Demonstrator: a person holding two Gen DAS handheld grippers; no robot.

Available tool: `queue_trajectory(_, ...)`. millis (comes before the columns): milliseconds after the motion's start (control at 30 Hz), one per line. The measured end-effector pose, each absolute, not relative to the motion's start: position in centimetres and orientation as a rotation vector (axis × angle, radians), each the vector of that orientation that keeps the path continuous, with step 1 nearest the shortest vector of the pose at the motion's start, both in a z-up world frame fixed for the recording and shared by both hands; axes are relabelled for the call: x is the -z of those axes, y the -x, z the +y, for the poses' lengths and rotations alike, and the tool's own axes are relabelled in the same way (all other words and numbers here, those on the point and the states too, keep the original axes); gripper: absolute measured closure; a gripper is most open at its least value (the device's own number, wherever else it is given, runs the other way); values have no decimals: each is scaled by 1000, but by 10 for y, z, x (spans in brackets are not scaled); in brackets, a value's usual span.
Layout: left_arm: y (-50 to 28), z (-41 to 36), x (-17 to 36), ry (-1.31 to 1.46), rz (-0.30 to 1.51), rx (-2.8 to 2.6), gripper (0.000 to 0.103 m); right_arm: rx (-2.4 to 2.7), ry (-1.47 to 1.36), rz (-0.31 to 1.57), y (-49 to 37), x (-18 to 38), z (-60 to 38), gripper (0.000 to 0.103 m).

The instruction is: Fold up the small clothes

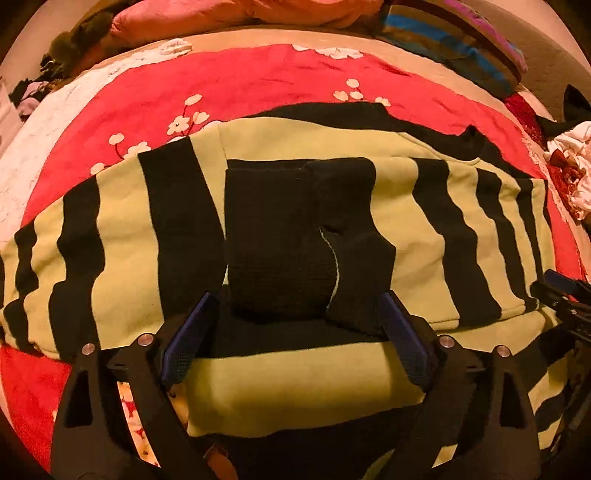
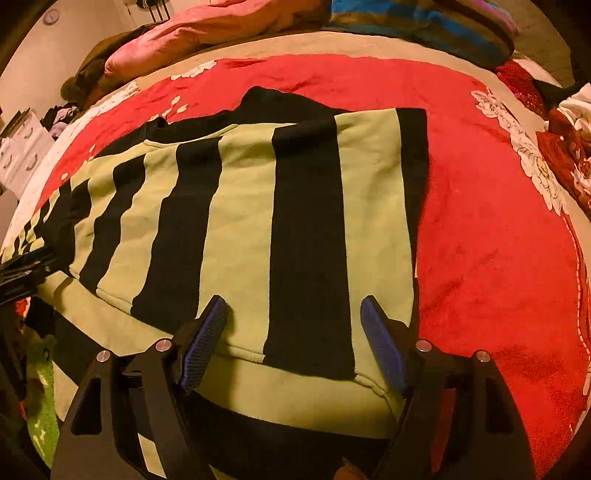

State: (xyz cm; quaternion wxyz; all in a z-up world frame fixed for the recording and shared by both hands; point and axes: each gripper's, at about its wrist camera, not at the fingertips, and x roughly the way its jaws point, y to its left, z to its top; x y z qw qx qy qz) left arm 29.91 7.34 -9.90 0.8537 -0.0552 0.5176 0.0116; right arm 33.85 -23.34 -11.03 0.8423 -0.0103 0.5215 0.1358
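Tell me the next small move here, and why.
Probably lower both grippers and close them on the near hem of the striped sweater. The left gripper and right gripper are both open above that edge, holding nothing, and the sweater lies flat on the red blanket, seemingly ready for another fold.

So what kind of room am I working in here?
Most likely a bedroom: the striped garment lies on a red floral bedspread, a pink pillow and a striped cushion sit at the far edge, and a white drawer unit stands by the wall.
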Motion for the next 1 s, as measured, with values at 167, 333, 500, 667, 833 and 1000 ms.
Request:
queue_trajectory(167, -282, 84, 81, 170, 1056, -32, 16, -307, -66, 1059, -325, 92, -237, 11)
queue_trajectory(333, -248, 91, 62, 184, 1029, -31, 9, -306, -88, 1017, -304, 78, -239, 6)
queue_trajectory(500, -229, 95, 55, 217, 1036, -48, 9, -289, -56, 990, -287, 72, -238, 4)
queue_trajectory(667, -217, 96, 50, 225, 1030, -52, 9, -295, -61, 975, -278, 65, -234, 4)
queue_trajectory(833, -209, 112, 47, 253, 1033, -77, 9, -316, -53, 969, -274, 56, -223, 4)
queue_trajectory(1000, -195, 157, 43, 331, 1012, -148, 9, -385, -13, 948, -271, 44, -187, 4)
